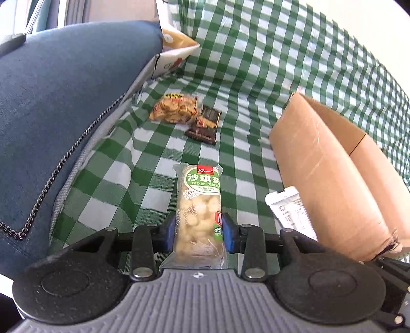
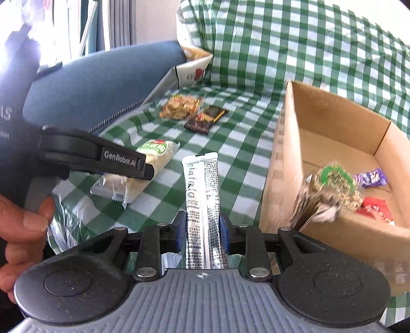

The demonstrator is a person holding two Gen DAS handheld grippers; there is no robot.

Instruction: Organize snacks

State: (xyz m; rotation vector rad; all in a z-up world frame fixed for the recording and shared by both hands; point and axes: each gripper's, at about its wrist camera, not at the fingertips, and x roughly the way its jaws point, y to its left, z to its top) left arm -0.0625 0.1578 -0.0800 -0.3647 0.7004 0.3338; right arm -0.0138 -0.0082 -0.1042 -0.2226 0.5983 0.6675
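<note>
While both claws are clenching snacks, the left gripper [image 1: 199, 231] its cake bar [image 1: 198, 207] and the right gripper [image 2: 202, 234] its silver sachet [image 2: 203, 205], each should be travelling level over the cardboard box [image 2: 333, 120] rim before letting go.

You have a green-and-white checked cloth [image 1: 256, 64] in front of you; it covers the flat surface and climbs up behind it in soft folds. On your left a blue padded cushion [image 1: 64, 102] with a dark chain-like trim [image 1: 64, 158] along its seam presses against the cloth. Past it, at the upper left, you see pale vertical curtain folds [image 2: 118, 23]. Bright daylight comes from that side and washes out the corner [image 2: 15, 51].
</note>
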